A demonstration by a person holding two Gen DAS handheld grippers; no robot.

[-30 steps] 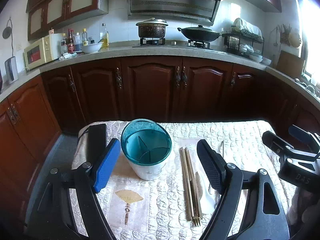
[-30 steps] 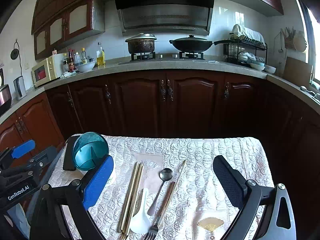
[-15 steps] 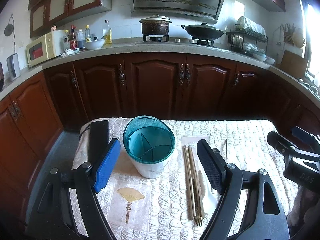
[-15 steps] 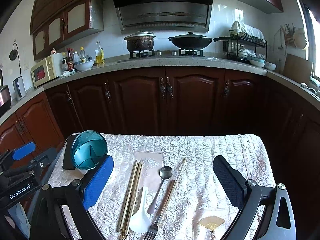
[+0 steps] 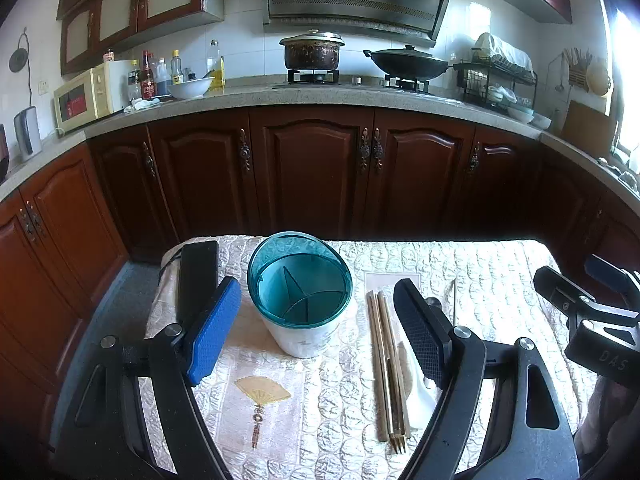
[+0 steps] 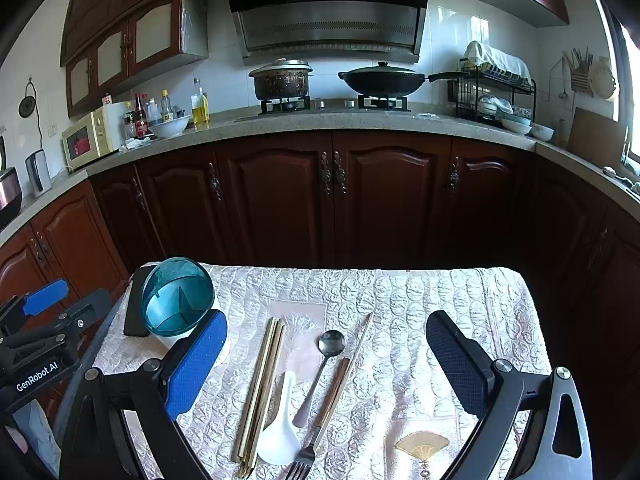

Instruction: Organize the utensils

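— Left gripper (image 5: 318, 322), blue pad (image 5: 212, 340) one side and black pad (image 5: 420, 336) the other: spread wide, holding nothing, hovering over the quilted cream tablecloth (image 5: 480, 272). Between its fingers, a teal-rimmed white plastic utensil holder (image 5: 300, 304) with divided compartments, standing upright.

— And the right gripper (image 6: 326, 364)?

— Likewise parted, nothing clamped. Below and between its pads, laid side by side on the cloth: bundle of pale wooden chopsticks (image 6: 260, 384), white ceramic soup spoon (image 6: 280, 432), small steel spoon (image 6: 324, 364), wood-handled metal fork (image 6: 320, 420), and a single loose chopstick (image 6: 360, 340) angled beside the fork.

— Relation to the holder?

— Well to its right in the left wrist view; not touching. Holder near the table's far left corner in the right wrist view, just beside a flat black rectangular device (image 5: 198, 276) on the cloth's left edge.

— Closer detail on the cloth?

— Gold fan motif (image 5: 262, 390) printed near the front edge.

— Farther back?

— Dark reddish wooden cabinet doors (image 5: 312, 176) under a speckled stone countertop (image 5: 280, 98). Up top: lidded metal stockpot (image 5: 312, 50) and black lidded wok (image 5: 406, 62) on the burners, cream microwave (image 5: 88, 94) at left, black wire dish rack (image 5: 496, 76) at right. Steel range hood (image 5: 352, 4) above all.
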